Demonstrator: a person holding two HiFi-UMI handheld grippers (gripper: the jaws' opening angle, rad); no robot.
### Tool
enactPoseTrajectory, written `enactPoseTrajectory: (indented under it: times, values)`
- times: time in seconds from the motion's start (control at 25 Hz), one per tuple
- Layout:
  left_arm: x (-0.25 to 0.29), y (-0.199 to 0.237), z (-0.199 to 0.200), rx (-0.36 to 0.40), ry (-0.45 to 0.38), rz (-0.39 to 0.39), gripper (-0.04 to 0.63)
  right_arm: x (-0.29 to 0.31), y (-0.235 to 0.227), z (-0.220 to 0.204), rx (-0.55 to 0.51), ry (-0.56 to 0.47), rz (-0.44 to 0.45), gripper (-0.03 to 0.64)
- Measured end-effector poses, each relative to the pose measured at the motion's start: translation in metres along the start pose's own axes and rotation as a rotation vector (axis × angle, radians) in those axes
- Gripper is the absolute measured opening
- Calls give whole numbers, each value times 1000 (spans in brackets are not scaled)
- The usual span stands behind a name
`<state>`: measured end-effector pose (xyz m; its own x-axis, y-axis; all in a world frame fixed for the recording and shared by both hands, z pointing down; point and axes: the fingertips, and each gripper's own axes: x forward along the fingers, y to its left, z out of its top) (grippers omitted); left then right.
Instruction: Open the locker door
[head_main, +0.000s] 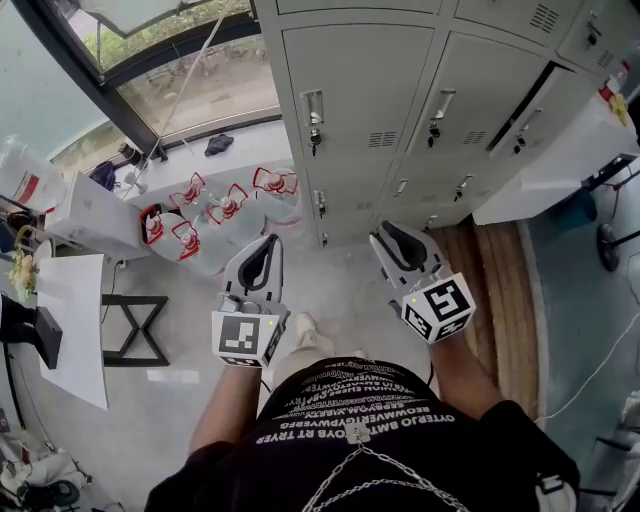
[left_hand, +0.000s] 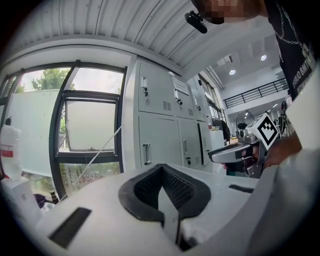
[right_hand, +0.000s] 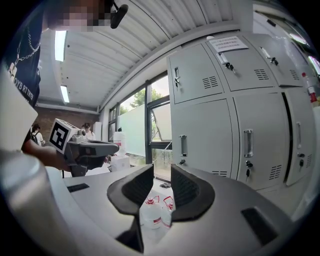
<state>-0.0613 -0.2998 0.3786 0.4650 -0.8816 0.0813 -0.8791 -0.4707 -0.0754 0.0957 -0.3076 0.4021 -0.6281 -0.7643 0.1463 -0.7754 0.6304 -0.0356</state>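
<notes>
A bank of grey lockers (head_main: 400, 90) stands ahead of me, all doors closed. The nearest door (head_main: 345, 90) has a silver handle (head_main: 313, 105) with a key below it. My left gripper (head_main: 271, 242) hovers in the air well short of the lockers, its pads together and holding nothing. Its own view (left_hand: 161, 168) faces a lower door handle (left_hand: 146, 154). My right gripper (head_main: 381, 238) is held beside it, also short of the lockers. In its view the right gripper (right_hand: 157, 173) is open, with an empty gap between the pads, facing a closed door with a handle (right_hand: 183, 145).
Several large water bottles (head_main: 215, 210) stand on the floor left of the lockers, below a window (head_main: 190, 80). A white table (head_main: 75, 320) and a black stool frame (head_main: 135, 328) are at the left. One locker door (head_main: 560, 150) at the right stands ajar.
</notes>
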Motion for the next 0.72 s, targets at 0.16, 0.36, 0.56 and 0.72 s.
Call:
enactPoseTrajectory:
  times: [0.16, 0.36, 0.56, 0.72]
  values:
    - [18, 22, -2, 4, 5, -19, -3, 29, -5, 5, -4, 4, -6, 86]
    - [36, 52, 1, 14, 2, -32, -3, 61, -7, 16, -13, 0, -11, 87]
    - [52, 80, 3, 16, -8, -52, -3, 88, -9, 20, -16, 6, -35, 87]
    - [65, 97, 2, 22, -12, -82, -3, 106, -11, 23, -17, 10, -60, 86]
